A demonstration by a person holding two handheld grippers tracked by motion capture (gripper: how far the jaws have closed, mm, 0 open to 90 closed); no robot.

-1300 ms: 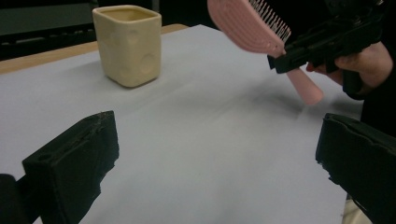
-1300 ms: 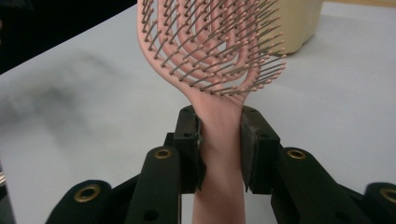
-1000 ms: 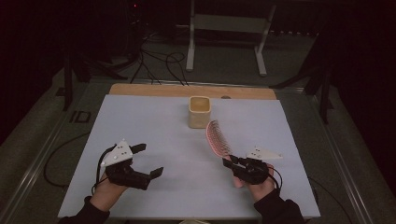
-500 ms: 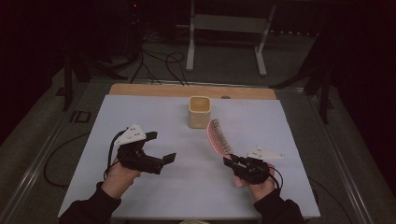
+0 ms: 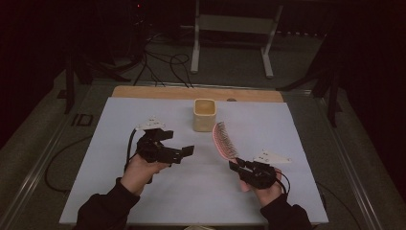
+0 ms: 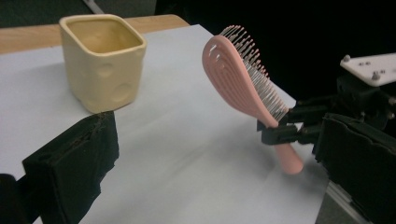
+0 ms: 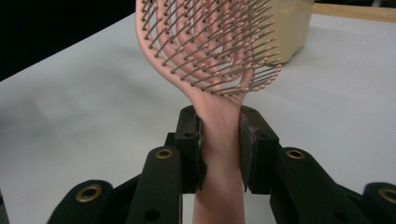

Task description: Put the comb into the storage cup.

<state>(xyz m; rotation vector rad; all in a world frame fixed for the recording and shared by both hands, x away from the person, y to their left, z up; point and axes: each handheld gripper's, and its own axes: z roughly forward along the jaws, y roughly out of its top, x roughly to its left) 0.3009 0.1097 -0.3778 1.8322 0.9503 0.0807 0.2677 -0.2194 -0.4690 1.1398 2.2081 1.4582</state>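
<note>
- Hairbrush (image 5: 224,140), pink, stands clear of the white table (image 5: 119,191), its handle clamped between the jaws of the right gripper (image 5: 238,166), head tilted toward the cream cup (image 5: 204,114), probably where it is to go.
- Left gripper (image 5: 178,145) hovers beside it, jaws apart and empty, seemingly ready to steady the brush or take it over.

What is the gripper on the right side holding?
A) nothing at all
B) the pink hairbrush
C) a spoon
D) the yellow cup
B: the right gripper has its two black jaws pressed on either side of the handle of the pink hairbrush, whose bristled head sticks up above the table, while the yellow cup stands on its own farther back.
</note>
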